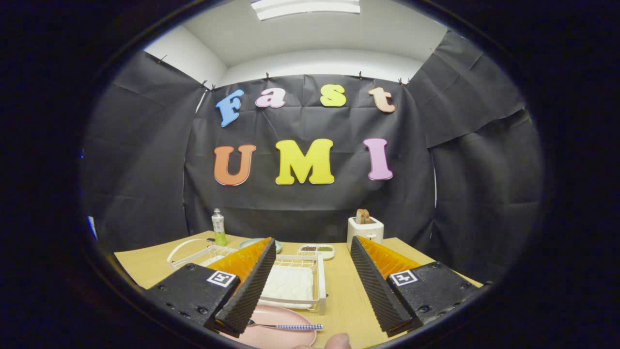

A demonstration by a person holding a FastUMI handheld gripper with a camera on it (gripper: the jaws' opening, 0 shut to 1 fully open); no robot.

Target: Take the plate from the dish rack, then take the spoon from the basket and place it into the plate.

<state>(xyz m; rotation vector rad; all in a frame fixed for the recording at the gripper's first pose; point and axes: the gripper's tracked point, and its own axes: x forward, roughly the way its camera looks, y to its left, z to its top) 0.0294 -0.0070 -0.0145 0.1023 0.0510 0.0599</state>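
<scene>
Gripper released, fingers spread wide, nothing between them but bare surface and the near corner of the dish rack.

Pink plate flat on the wooden surface, just below the left finger and partly hidden under its tip. Out of the rack, sitting in front of it.

Spoon lying across the plate, bowl end tucked by the left fingertip, checked blue-and-white handle pointing toward the right finger and ending about at the plate's rim. Resting on the plate, not held.

White dish rack just beyond the plate, between the fingers and partly behind the left one. White tray or mat inside, no dishes standing in it as far as visible.

White wire basket beyond the left finger, left of the rack, handle arched over it. Contents not readable.

Further back: small bottle with green label upright near the surface's far left edge; pale blue-green dish peeking out behind the left finger; small white divided tray with dark and greenish contents between the fingers, well beyond them; white toaster with a brown slice standing in its slot, just past the right finger's tip.

Fingertip of a person at the near edge, right of the plate, touching or just above the surface, cannot tell which.
</scene>
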